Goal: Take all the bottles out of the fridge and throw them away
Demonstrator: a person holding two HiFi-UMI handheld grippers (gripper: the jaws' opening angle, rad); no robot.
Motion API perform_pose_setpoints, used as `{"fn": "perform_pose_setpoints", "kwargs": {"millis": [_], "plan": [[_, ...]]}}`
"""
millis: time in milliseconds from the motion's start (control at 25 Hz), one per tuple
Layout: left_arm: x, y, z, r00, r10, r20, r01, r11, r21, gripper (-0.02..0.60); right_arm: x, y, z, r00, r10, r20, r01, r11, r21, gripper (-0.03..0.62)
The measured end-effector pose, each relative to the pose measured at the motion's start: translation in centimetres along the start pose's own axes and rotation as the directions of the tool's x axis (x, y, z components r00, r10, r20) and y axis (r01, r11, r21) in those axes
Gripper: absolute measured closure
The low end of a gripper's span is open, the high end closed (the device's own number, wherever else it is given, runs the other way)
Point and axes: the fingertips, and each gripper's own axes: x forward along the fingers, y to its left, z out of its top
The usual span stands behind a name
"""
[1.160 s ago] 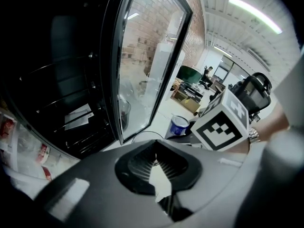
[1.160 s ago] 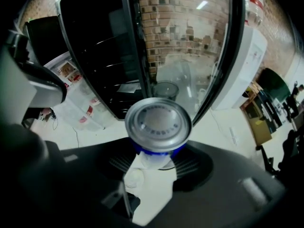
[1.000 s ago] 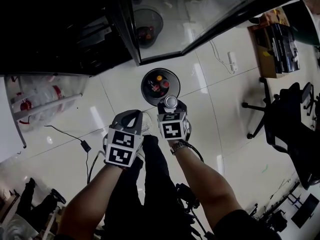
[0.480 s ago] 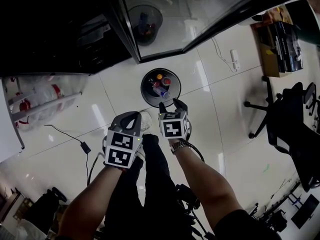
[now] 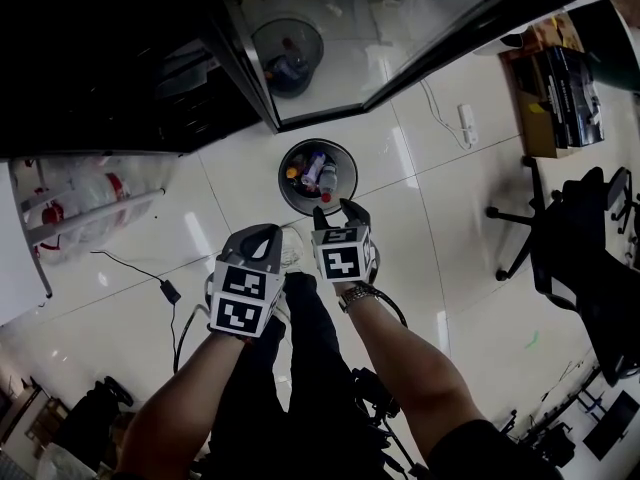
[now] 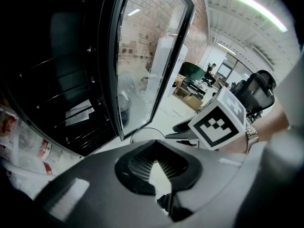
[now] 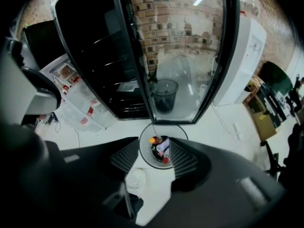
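Bottles point(image 5: 312, 173), several small plastic ones showing an orange cap, red caps and one pale label, lie jumbled in the round dark waste bin point(image 5: 282, 180) on the glossy white tiled floor point(image 5: 440, 228). Their long axes point every which way. The bin sits straight ahead of and below the right gripper point(image 5: 335, 209), whose own view frames it between the two ribbed pads. The right gripper's jaws have just been closing a little, yet they stand apart with nothing between them. The left gripper point(image 5: 268, 229) hangs just beside it, slightly further from the bin, its tips brought together on nothing.

The tall black fridge point(image 5: 150, 78) stands beyond the bin to the left, its glass door point(image 5: 400, 18) swung wide, and the left hand is the nearer to it. Any further reach would likely go up and left into the shelves, though the interior is too dark to say whether bottles remain there.

No brand or label is legible. Only the black-and-white square markers on the grippers' cubes stand out clearly.
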Motion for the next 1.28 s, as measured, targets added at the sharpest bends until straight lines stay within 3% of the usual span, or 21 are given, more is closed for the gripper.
{"fn": "perform_pose_setpoints", "kwargs": {"millis": [280,680,960,1280], "plan": [[-2.7,0.2,1.4,0.999,0.027,0.034,-0.027,1.0,0.001,0.578,-3.0,2.3,2.5,0.998,0.037,0.055,-0.035,0.999,-0.033,0.419],[-10.9,2.6,2.3,0.98,0.137,0.142,-0.133,0.991,-0.032,0.578,-10.4,9.8,8.1,0.976,0.121,0.179,-0.092,0.982,-0.162,0.473],[-18.8,4.5,3.1,0.946,0.216,0.243,-0.203,0.976,-0.078,0.578,-17.2,16.1,12.1,0.944,0.186,0.272,-0.116,0.96,-0.255,0.493],[-27.5,4.6,5.1,0.886,0.269,0.378,-0.248,0.963,-0.105,0.578,-25.1,21.4,14.8,0.908,0.225,0.355,-0.099,0.935,-0.34,0.559]]}}
